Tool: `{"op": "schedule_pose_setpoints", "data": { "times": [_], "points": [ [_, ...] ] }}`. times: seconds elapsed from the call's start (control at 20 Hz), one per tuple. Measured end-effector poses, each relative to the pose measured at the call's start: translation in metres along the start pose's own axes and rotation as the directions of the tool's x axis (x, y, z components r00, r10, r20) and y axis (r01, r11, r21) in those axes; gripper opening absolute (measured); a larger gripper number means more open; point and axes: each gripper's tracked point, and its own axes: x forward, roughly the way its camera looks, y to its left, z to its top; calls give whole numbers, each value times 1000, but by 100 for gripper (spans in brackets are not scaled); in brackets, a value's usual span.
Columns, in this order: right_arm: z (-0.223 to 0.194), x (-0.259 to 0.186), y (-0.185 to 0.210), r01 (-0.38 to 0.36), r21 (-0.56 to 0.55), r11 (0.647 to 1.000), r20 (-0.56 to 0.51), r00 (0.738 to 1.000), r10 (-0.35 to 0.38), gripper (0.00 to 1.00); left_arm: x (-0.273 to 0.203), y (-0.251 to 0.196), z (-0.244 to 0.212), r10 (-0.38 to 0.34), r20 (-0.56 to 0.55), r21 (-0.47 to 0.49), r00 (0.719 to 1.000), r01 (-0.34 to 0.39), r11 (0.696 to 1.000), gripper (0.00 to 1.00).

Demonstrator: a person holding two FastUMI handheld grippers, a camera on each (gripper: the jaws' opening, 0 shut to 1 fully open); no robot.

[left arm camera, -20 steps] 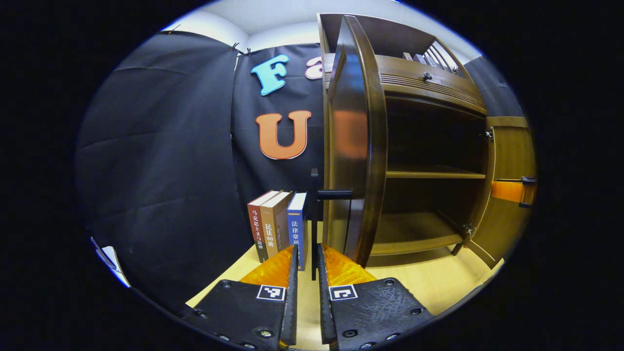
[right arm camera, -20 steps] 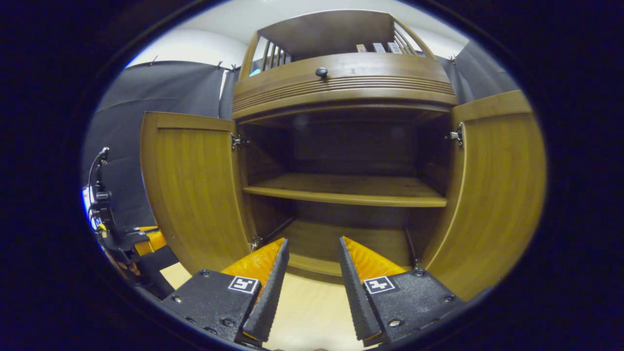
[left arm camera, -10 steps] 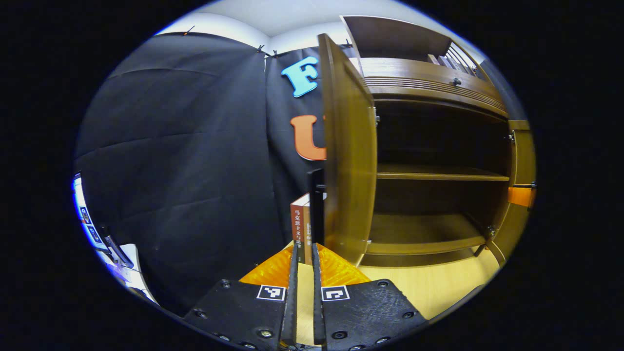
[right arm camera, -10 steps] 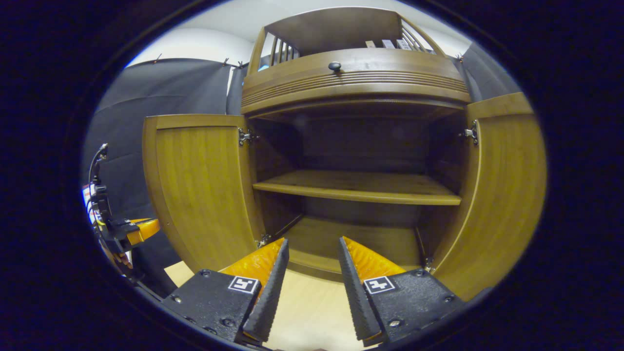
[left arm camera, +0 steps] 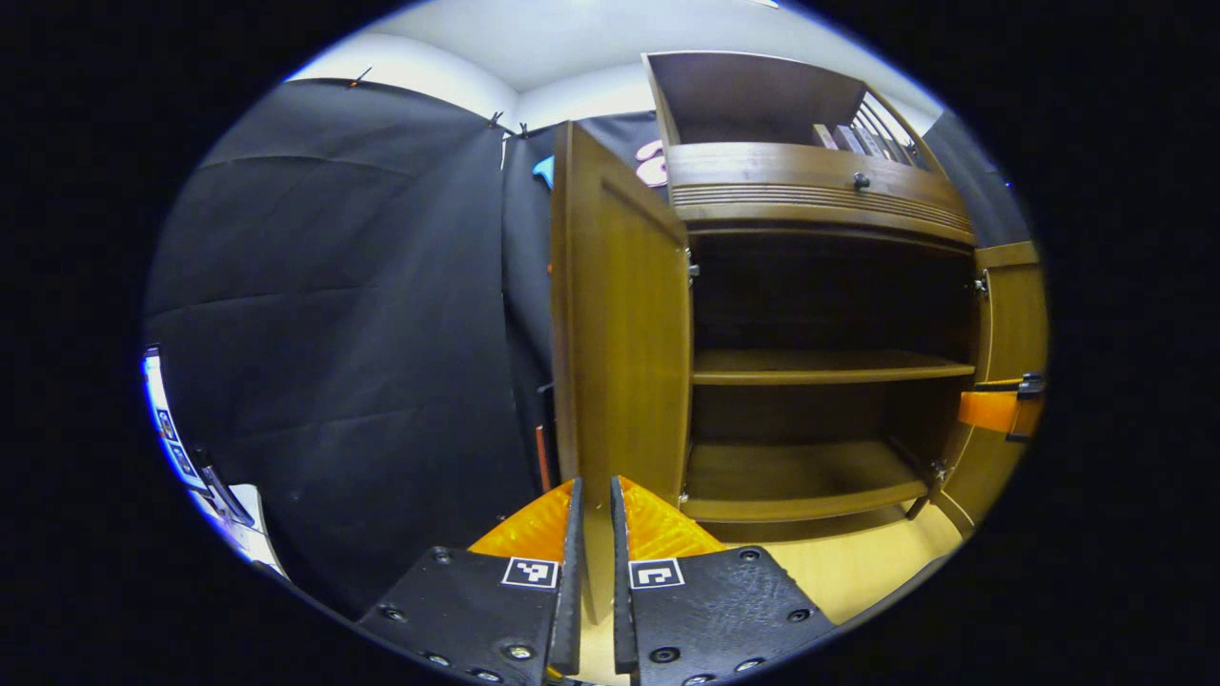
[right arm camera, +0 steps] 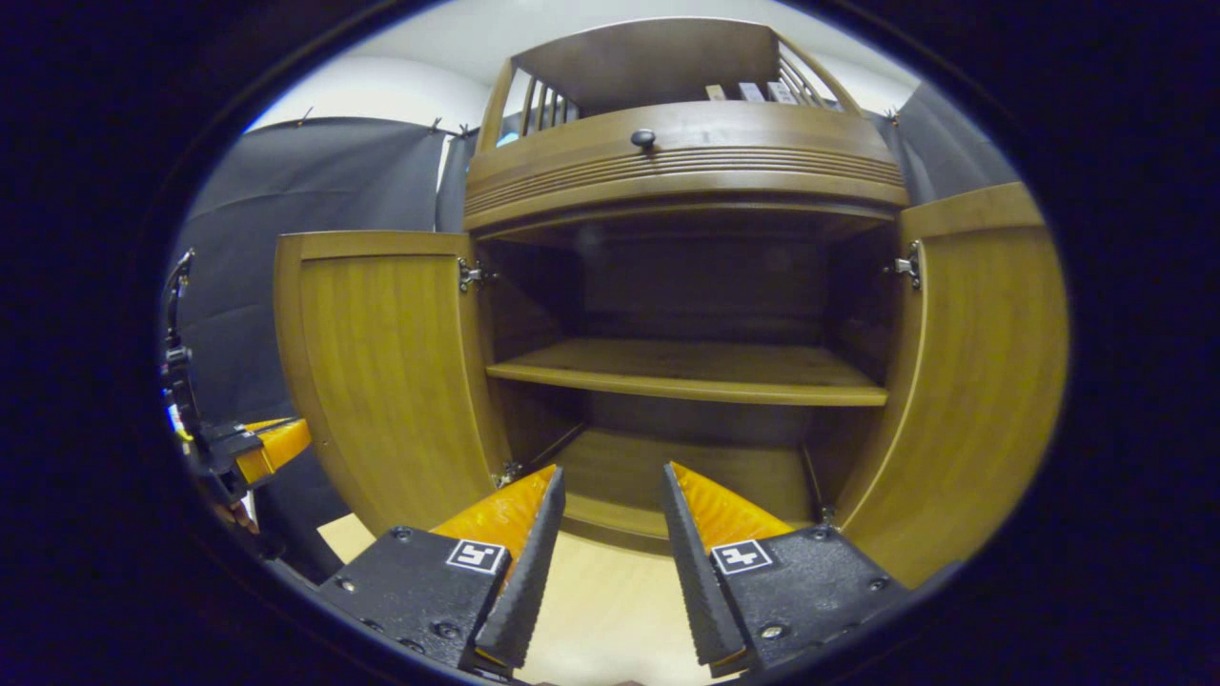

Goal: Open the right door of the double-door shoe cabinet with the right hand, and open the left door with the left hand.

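Note:
The brown shoe cabinet (right arm camera: 667,167) stands with both doors swung wide. In the right gripper view the left door (right arm camera: 381,372) and the right door (right arm camera: 972,381) flank the bare inside. My right gripper (right arm camera: 613,472) hangs open low before the opening, holding nothing. In the left gripper view my left gripper (left arm camera: 593,486) has its fingers almost together, with nothing seen between them. The left door's (left arm camera: 620,333) inner face rises just beyond its tips. The dark handle (left arm camera: 547,419) peeks past that door's free edge. The left gripper (right arm camera: 257,448) also shows beside the left door's outer edge.
One shelf (right arm camera: 686,372) splits the cabinet's inside. A drawer front with a round knob (right arm camera: 643,138) runs above the doors, and several books (right arm camera: 753,92) stand on top. Light wooden floor (right arm camera: 610,610) lies below my right gripper. The right gripper (left arm camera: 996,410) shows by the right door (left arm camera: 1010,314).
The left door has swung further open, from edge-on to showing its inner face. Its handle has left the gap of my left fingers. The books behind it are now hidden. My right gripper barely moved.

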Motion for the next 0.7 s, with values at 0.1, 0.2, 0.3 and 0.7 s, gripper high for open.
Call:
{"op": "schedule_pose_setpoints", "data": {
  "times": [0.1,0.2,0.3,0.7],
  "points": [
    [9,-4,-12,33,2,999,23,999,-33,67,4,-15,13,-24,12,-14,1000,24,1000,13],
    [15,-11,-21,61,2,998,44,997,-61,67,6,-31,23,-47,22,-28,999,48,998,13],
    [21,-19,-30,93,2,996,58,994,-93,67,10,-47,35,-76,32,-35,997,77,996,12],
    [39,-53,-71,212,31,977,106,971,-214,77,10,-142,52,-301,8,-45,954,301,953,45]
  ]
}}
